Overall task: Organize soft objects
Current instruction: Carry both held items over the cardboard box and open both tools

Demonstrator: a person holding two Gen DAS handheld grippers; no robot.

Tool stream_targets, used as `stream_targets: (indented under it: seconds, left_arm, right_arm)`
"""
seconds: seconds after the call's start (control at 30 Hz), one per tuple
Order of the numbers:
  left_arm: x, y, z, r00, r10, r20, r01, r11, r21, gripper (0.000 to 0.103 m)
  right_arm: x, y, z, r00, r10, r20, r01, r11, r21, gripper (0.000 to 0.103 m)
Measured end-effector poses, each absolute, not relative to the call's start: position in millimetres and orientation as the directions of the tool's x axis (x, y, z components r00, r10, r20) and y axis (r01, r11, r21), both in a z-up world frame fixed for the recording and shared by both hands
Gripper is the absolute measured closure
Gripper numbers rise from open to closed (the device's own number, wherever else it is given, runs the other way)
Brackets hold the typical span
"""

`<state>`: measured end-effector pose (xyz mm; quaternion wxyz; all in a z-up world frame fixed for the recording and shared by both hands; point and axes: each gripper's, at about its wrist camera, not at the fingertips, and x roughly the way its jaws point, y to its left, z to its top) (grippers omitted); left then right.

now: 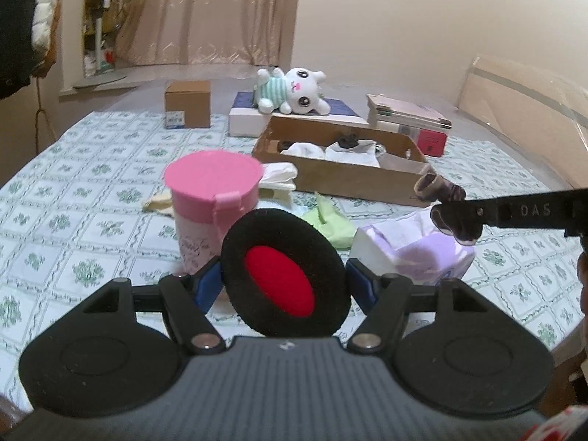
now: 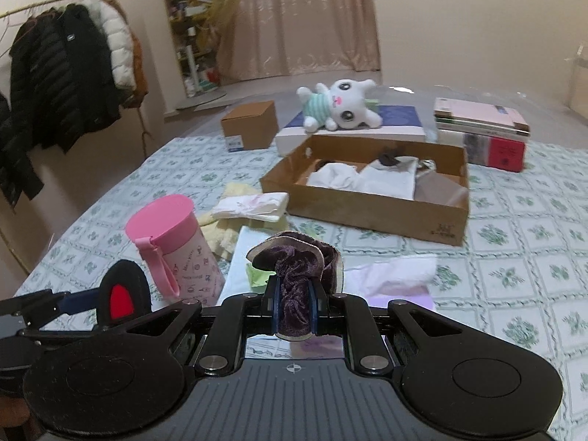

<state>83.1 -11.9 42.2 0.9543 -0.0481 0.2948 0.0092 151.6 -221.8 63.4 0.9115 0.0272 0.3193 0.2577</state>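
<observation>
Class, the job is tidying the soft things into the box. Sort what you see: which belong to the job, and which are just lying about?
Part of the job:
- black-and-red pad, in the left gripper
- purple velvet cloth, in the right gripper
- cardboard box
- white socks
- green cloth

Lying about:
- pink cup
- books
- plush rabbit

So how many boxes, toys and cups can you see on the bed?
Boxes: 3: small brown box, white box under the toy, open cardboard box
Plush toys: 1: white bunny
Cups: 1: pink cup
Total: 5
</observation>
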Motion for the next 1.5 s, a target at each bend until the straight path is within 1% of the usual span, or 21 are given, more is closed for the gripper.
stream_targets:
  seconds: [0.27,0.37,0.4,0.6,0.8,0.93,1.03,1.2,1.3,1.5]
  left_arm:
    - [111,-21,59,0.819,-0.099,-0.565,0.058,0.994,-0.089,0.035]
    - [132,-23,69,0.808,-0.152,-0.569,0.102,0.988,-0.119,0.035]
    - [141,-23,73,0.803,-0.17,-0.571,0.116,0.985,-0.131,0.035]
    - [199,-25,101,0.792,-0.215,-0.571,0.182,0.977,-0.116,0.035]
    - [268,-23,125,0.766,-0.257,-0.59,0.245,0.964,-0.103,0.035]
    - [318,-24,132,0.746,-0.264,-0.611,0.272,0.959,-0.082,0.035]
    - [353,-26,130,0.735,-0.248,-0.631,0.286,0.957,-0.042,0.035]
    - [406,-28,110,0.672,-0.251,-0.697,0.295,0.954,-0.059,0.035]
    - [429,-31,93,0.64,-0.245,-0.728,0.298,0.953,-0.059,0.035]
    - [459,-43,68,0.606,-0.221,-0.764,0.32,0.947,-0.02,0.034]
  right_arm:
    - [154,-236,73,0.698,0.471,-0.539,-0.414,0.88,0.232,0.088]
    - [165,-244,79,0.706,0.469,-0.531,-0.403,0.882,0.243,0.088]
    - [170,-247,81,0.709,0.467,-0.528,-0.399,0.883,0.245,0.088]
    - [207,-262,98,0.736,0.442,-0.513,-0.381,0.896,0.226,0.088]
    - [254,-270,112,0.754,0.422,-0.503,-0.372,0.906,0.203,0.088]
    - [291,-274,112,0.757,0.406,-0.512,-0.354,0.913,0.201,0.088]
    - [318,-276,107,0.756,0.393,-0.524,-0.339,0.919,0.201,0.088]
    - [358,-278,96,0.748,0.377,-0.546,-0.314,0.926,0.209,0.088]
    - [376,-277,87,0.741,0.373,-0.559,-0.309,0.928,0.21,0.088]
    - [404,-275,65,0.72,0.374,-0.584,-0.295,0.927,0.23,0.088]
